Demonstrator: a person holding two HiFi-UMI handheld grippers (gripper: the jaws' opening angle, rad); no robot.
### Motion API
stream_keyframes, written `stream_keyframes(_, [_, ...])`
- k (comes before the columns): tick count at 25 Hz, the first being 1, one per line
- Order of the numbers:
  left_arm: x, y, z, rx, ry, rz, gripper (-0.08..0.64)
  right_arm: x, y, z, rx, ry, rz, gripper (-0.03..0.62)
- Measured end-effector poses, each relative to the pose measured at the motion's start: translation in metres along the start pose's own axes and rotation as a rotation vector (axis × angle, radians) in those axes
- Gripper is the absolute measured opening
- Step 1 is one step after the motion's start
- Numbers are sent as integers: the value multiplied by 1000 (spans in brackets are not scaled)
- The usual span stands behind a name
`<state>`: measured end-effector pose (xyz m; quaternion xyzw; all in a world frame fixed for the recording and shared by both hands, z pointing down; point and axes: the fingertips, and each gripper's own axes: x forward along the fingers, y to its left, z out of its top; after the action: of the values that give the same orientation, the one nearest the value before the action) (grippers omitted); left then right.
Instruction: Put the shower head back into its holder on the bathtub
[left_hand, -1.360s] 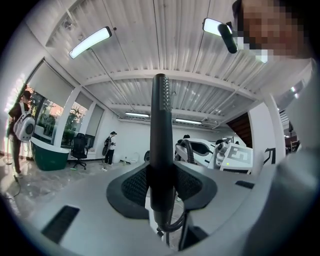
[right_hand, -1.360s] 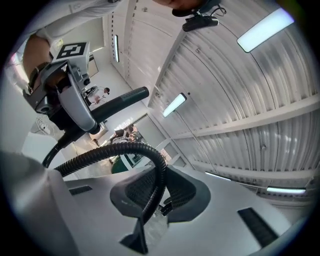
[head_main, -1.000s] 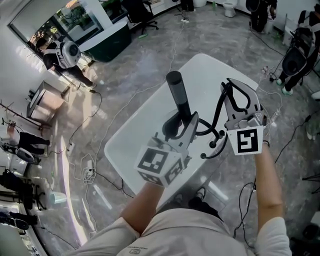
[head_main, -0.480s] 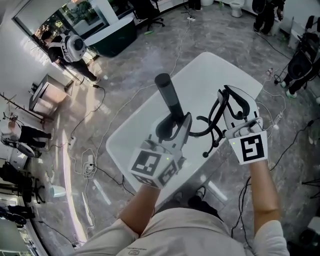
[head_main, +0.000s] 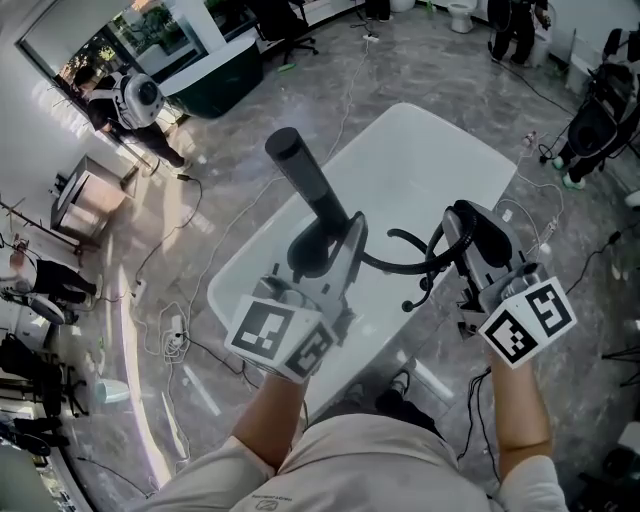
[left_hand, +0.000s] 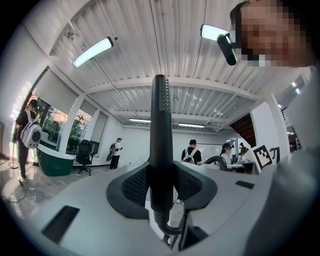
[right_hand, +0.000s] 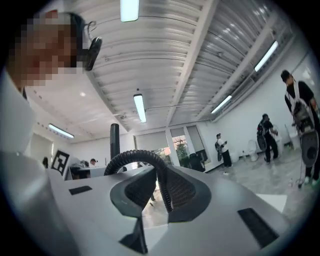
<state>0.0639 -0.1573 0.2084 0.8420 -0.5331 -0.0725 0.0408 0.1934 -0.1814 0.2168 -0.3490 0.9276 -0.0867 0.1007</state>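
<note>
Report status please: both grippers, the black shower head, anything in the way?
Left gripper shut on black cylindrical shower head, held upright above white bathtub. Right gripper shut on black ribbed hose. Holder not clearly seen.

We see a grey marbled floor strewn with cables, a white power strip among them. A dark green tub stands far off, a black office chair just beside it, and a person with a white backpack is near. Overhead, strip lights hang under a ribbed ceiling.
</note>
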Motion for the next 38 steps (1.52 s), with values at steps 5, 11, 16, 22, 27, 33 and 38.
stream_keyframes(5, [-8, 2, 17, 5, -30, -19, 133, 4, 15, 2, 177, -62, 100, 69])
stream_keyframes(11, [-14, 1, 3, -10, -14, -49, 133, 7, 6, -20, 294, -97, 158, 69])
stream_keyframes(16, [-14, -8, -4, -27, -1, -84, 133, -14, 5, -33, 353, -30, 76, 69])
stream_keyframes(22, [-22, -12, -2, -14, 1, -118, 133, -26, 14, -63, 481, 6, 39, 69])
stream_keyframes(27, [-34, -21, -12, -26, 8, -121, 133, -52, -4, -109, 598, 24, -40, 69])
stream_keyframes(33, [-31, -17, -13, -52, 19, -123, 133, -64, -4, -114, 524, 98, -126, 69])
stream_keyframes(38, [-36, -12, -13, -63, 12, -136, 133, -84, 17, -114, 354, 271, -186, 69])
